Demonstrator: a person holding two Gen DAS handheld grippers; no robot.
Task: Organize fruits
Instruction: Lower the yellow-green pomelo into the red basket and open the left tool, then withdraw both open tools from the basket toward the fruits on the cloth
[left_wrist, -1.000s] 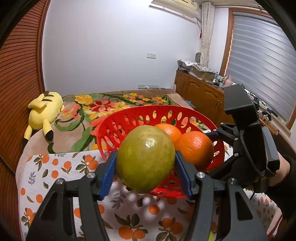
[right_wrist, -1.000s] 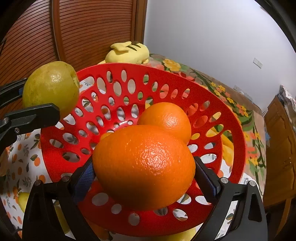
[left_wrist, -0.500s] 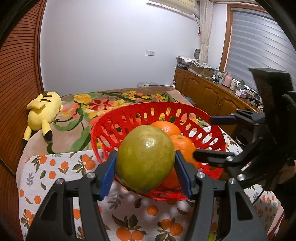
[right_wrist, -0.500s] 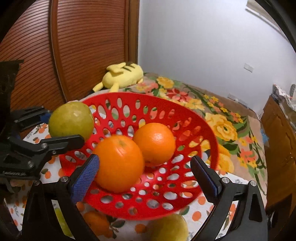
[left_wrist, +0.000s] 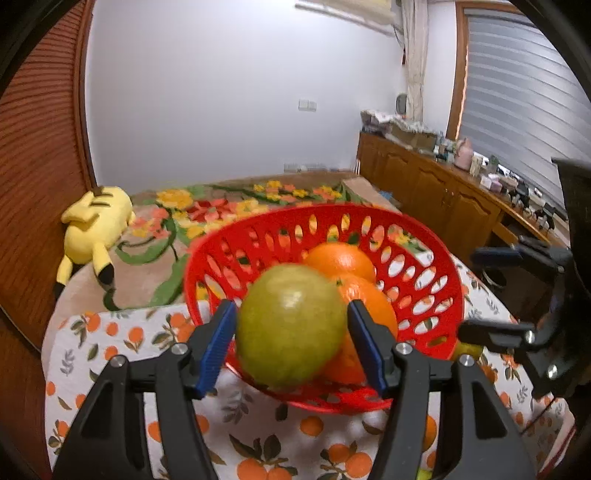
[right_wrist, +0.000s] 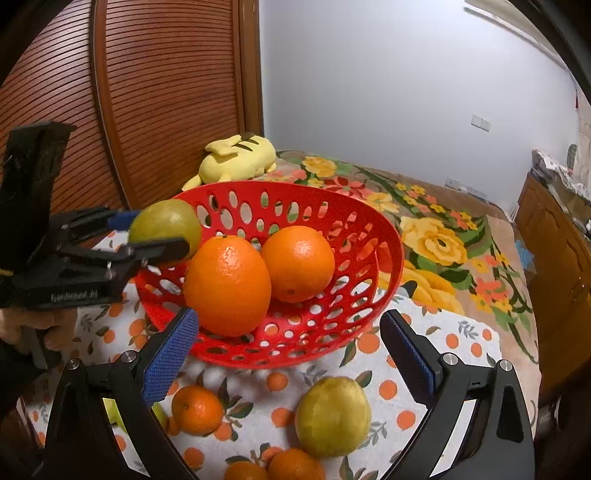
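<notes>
Green fruit (left_wrist: 290, 325): a pear-like green-yellow fruit at the near left rim of the red basket (left_wrist: 436, 258), between the blue pads of the left gripper (left_wrist: 291, 345). Its outline is blurred. Long axis tilted, the broad end toward the camera; which end carries the stem cannot be told.
Left gripper fingers: the jaws have just been opening. A thin gap shows at each pad in the left wrist view, so the pads no longer press on the fruit, which remains between them.
Right gripper (right_wrist: 288, 354): jaws stand wide, nothing between the pads. It is held back from the basket's near wall, above the tablecloth.
Basket contents: two oranges, touching each other. The near orange (right_wrist: 227, 284) is egg-shaped, long axis about upright, stem end on top. The far orange (right_wrist: 297, 264) is rounder.
Basket type: red plastic, perforated with oval holes, standing on the orange-print tablecloth (right_wrist: 461, 343).
Outside the basket: a second green-yellow fruit (right_wrist: 332, 421) and a small orange (right_wrist: 197, 410) on the cloth near the right gripper; more small oranges (right_wrist: 291, 465) at the lower edge.
In the way: the near orange lies just behind the green fruit.
Surroundings: yellow plush toy (left_wrist: 94, 225) on a floral bedspread (right_wrist: 436, 236) beyond the basket; wooden cabinets (left_wrist: 436, 192) to the right.
</notes>
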